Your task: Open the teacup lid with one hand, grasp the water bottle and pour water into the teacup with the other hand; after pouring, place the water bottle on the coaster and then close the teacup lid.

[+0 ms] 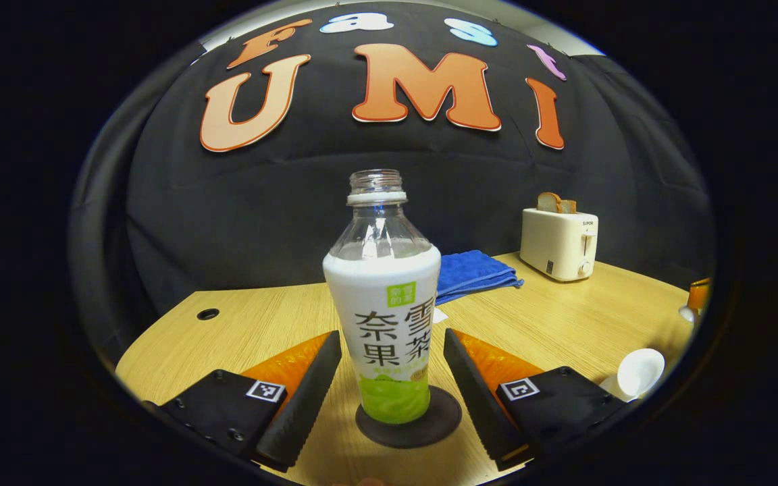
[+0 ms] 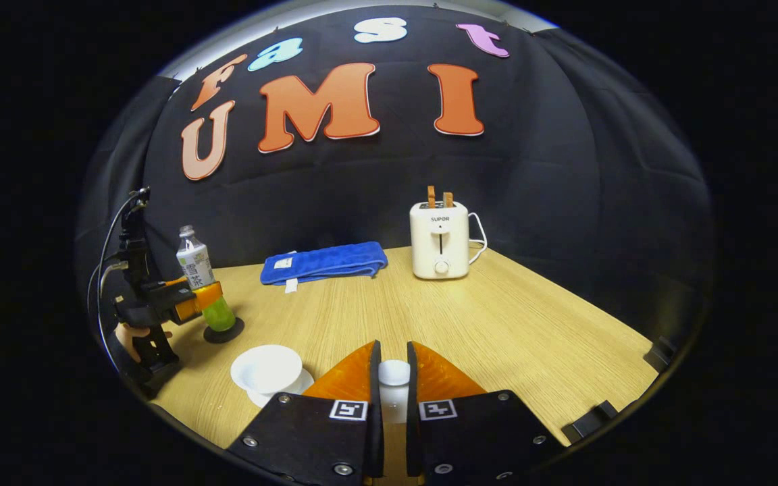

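tabletop (image 1: 227, 331) room around water bottle (image 1: 383, 297)

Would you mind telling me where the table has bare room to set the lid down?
The widest bare wood lies in front of the toaster, right of the right gripper. A smaller patch lies between the blue towel and the teacup. It is crowded around the bottle, coaster and left gripper.

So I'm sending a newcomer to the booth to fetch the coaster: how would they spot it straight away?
Start at the wooden table and go to the side away from the white toaster, past the folded blue towel. There an uncapped water bottle stands upright between the open left gripper fingers. The coaster is the dark round flat disc under that bottle, the only dark piece among the white teaware.
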`<action>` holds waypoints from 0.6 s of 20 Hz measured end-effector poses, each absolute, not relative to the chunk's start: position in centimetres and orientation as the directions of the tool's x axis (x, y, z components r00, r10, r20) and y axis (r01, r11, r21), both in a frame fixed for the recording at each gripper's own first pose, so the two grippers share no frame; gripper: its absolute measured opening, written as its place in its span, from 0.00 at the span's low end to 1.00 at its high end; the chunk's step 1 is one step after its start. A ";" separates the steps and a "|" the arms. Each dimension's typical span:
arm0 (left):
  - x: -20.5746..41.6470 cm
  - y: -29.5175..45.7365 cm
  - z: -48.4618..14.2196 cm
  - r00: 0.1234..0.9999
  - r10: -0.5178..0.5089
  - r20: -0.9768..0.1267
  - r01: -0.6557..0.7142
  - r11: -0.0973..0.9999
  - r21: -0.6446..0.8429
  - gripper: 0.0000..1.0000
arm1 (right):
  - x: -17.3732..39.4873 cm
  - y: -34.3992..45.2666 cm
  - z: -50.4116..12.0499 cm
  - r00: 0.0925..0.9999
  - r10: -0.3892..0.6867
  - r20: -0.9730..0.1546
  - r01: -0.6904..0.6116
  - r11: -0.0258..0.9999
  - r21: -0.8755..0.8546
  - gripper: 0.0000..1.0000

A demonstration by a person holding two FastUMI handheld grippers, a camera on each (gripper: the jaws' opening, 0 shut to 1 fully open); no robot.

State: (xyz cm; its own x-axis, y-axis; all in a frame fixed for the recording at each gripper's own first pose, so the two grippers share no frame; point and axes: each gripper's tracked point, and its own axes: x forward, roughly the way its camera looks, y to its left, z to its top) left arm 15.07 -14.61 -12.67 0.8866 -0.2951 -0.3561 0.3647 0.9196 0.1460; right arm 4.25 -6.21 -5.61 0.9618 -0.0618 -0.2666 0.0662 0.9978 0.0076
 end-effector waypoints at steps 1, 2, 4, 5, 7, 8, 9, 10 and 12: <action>14.7 -14.5 -12.6 0.889 -0.294 -0.352 0.363 0.920 0.148 1.00 | 4.5 -5.6 -5.2 0.966 -0.050 -0.255 0.053 0.999 0.005 0.13; 14.3 -14.4 -12.5 0.890 -0.293 -0.349 0.362 0.920 0.151 1.00 | 4.7 -4.9 -4.9 0.968 -0.034 -0.247 0.036 0.999 0.004 0.13; 13.5 -13.9 -12.2 0.894 -0.286 -0.345 0.354 0.923 0.151 1.00 | 5.3 -3.0 -4.4 0.972 0.007 -0.235 -0.005 1.000 0.008 0.13; 13.0 -13.8 -12.1 0.896 -0.283 -0.343 0.349 0.926 0.146 0.96 | 5.6 -1.9 -4.4 0.972 0.032 -0.232 -0.030 0.999 0.012 0.13; 12.0 -13.1 -11.6 0.903 -0.273 -0.331 0.335 0.931 0.147 1.00 | 6.1 0.4 -4.5 0.969 0.081 -0.232 -0.079 0.997 0.019 0.13; 11.3 -12.7 -11.2 0.906 -0.271 -0.326 0.332 0.931 0.149 0.99 | 6.4 1.3 -4.5 0.967 0.099 -0.233 -0.097 0.995 0.020 0.13; 10.6 -12.4 -11.0 0.910 -0.266 -0.319 0.327 0.933 0.152 0.99 | 6.6 2.2 -4.8 0.965 0.116 -0.236 -0.114 0.993 0.024 0.13; 10.0 -11.8 -10.6 0.915 -0.259 -0.310 0.317 0.936 0.154 0.99 | 6.8 3.1 -5.0 0.962 0.134 -0.238 -0.130 0.991 0.030 0.13; 8.5 -10.7 -9.7 0.922 -0.242 -0.302 0.296 0.943 0.150 0.96 | 7.1 4.6 -5.7 0.956 0.158 -0.248 -0.156 0.987 0.028 0.13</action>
